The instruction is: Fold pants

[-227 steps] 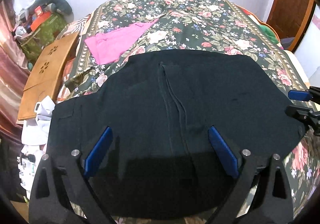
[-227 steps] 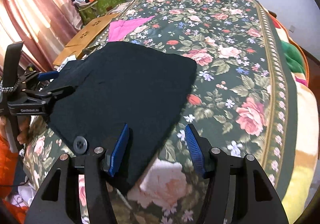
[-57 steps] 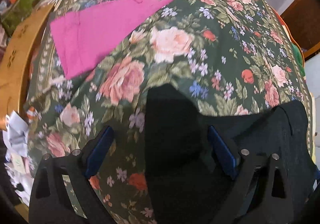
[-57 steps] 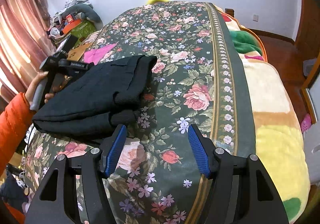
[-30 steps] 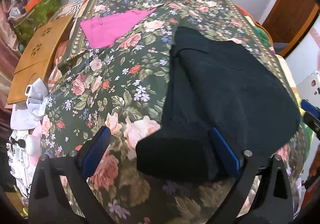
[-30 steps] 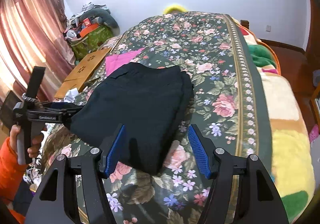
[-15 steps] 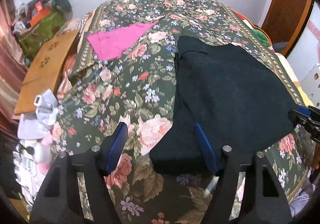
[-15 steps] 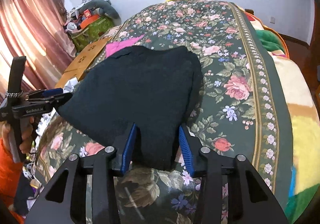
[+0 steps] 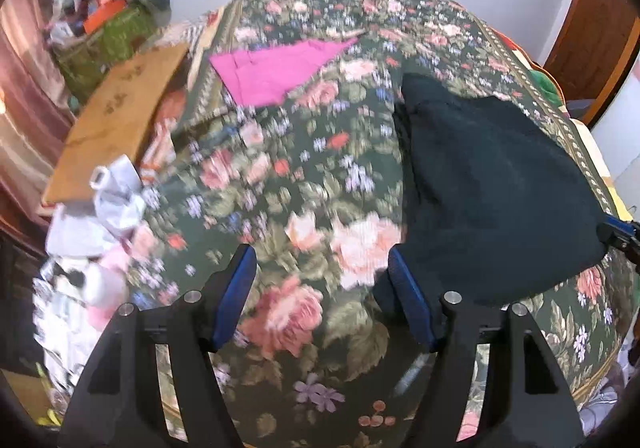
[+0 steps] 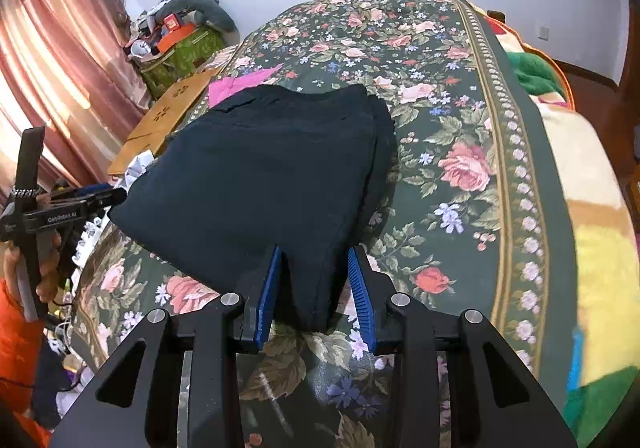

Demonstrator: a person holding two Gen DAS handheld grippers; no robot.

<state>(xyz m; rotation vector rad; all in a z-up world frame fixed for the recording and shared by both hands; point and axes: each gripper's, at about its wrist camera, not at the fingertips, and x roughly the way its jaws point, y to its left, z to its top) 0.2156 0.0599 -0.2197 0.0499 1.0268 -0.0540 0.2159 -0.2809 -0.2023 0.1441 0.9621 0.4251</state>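
Left wrist view: my left gripper (image 9: 322,292) stands empty and apart over the floral bedspread (image 9: 304,184), its jaws having just narrowed around nothing; the folded black pants (image 9: 492,184) lie to its right, one fingertip just beside their near corner. Bare spread lies toward the pink cloth (image 9: 276,68).

Right wrist view: my right gripper (image 10: 316,288) has just narrowed around the pants' near corner (image 10: 312,288). If that bite catches only the top layers, I judge the fold could spill open. Open bed lies right; the edge is close on the left.

Pants (image 10: 264,176) black; bedspread (image 10: 448,120) dark green, pink-rose floral; cloth (image 9: 276,68) magenta; gripper pads (image 10: 270,288) blue
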